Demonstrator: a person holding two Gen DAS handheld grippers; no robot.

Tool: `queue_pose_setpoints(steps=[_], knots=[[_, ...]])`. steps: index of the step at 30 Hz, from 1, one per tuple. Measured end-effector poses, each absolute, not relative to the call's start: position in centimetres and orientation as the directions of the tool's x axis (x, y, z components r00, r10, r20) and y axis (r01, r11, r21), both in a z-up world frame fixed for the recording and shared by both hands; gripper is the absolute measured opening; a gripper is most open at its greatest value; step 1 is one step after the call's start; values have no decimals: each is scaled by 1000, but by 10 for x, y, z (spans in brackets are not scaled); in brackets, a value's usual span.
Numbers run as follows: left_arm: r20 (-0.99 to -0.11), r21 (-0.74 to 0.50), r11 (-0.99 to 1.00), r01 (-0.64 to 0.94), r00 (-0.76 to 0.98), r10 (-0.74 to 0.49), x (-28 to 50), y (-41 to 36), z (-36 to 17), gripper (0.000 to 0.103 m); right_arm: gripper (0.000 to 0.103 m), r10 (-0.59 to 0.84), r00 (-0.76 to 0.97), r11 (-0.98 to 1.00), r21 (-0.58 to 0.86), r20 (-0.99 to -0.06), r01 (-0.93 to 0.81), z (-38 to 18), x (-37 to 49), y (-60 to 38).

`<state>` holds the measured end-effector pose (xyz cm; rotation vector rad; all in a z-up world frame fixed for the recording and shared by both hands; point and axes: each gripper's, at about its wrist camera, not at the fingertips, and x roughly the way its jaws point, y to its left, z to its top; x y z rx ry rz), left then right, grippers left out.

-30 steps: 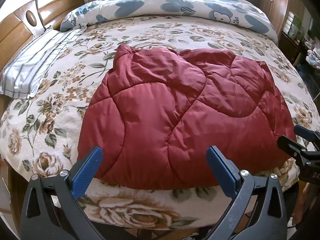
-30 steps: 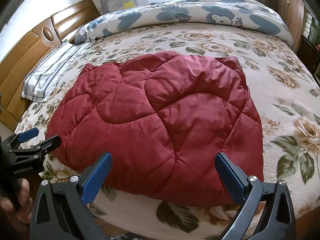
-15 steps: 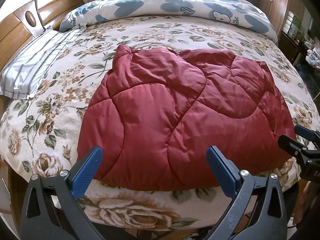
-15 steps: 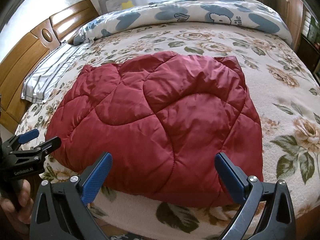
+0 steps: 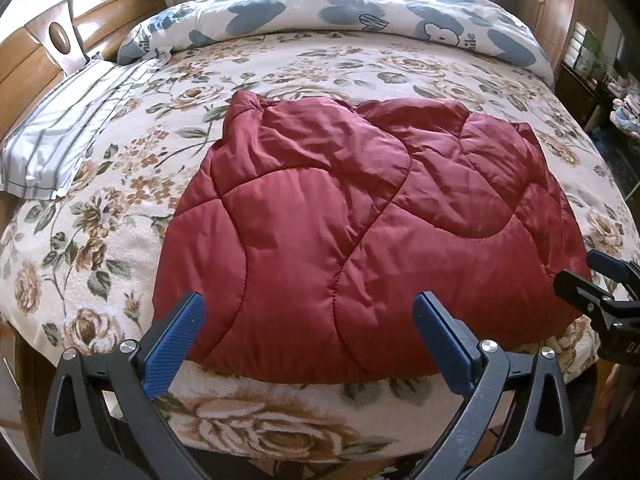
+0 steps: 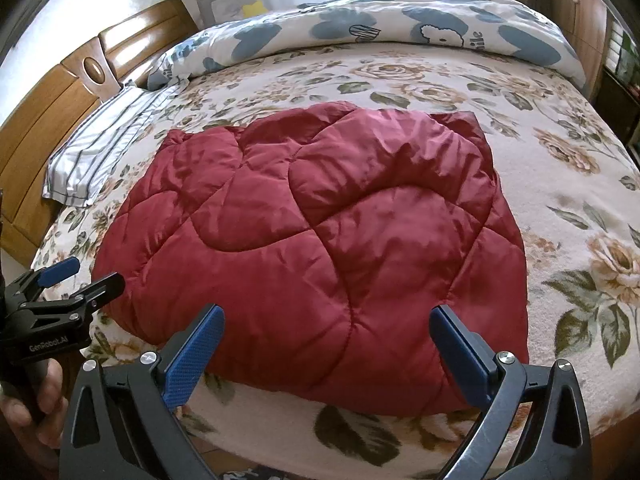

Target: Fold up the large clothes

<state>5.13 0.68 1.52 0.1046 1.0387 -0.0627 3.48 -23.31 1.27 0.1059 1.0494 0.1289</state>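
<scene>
Red quilted jacket (image 5: 360, 236), folded, lay flat on the floral bedspread (image 5: 120, 208) directly ahead of both grippers. Left gripper (image 5: 308, 320): fingers spread wide, holding nothing, poised at the near hem. Right gripper (image 6: 326, 330): likewise spread and unloaded, just beside it. Striped pillow (image 5: 60, 136) lay far left; patterned duvet (image 6: 400, 20) beyond.

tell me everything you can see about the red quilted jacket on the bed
The dark red quilted puffer jacket looks like shiny, padded nylon with curved stitch lines. It lies folded into a rough rectangle, flat and slightly wrinkled, on the floral bedspread near the bed's front edge. Nothing else touches it; both claws sit open, short of its near hem.
</scene>
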Motion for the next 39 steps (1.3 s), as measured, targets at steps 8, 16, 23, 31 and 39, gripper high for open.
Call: queue_pose_setpoints(steps=[8,16,23,31,39], knots=[[-862,57,993,103,507,-3,51,7,15,103,103,156,492,987,149,-857,-55,13,35,-233],[-860,59,993,106,511,-3,51,6,17,103,103,156,491,987,150,-857,-53,13,35,-232],[-860,58,993,105,511,-3,51,6,17,103,103,156,491,987,149,-857,-54,13,35,-232],[-860,58,993,105,511,-4,50,6,17,103,103,158,490,987,150,-858,-54,13,35,-233],[-860,58,993,105,510,-3,50,6,17,103,103,157,490,987,151,-857,-53,14,35,-233]])
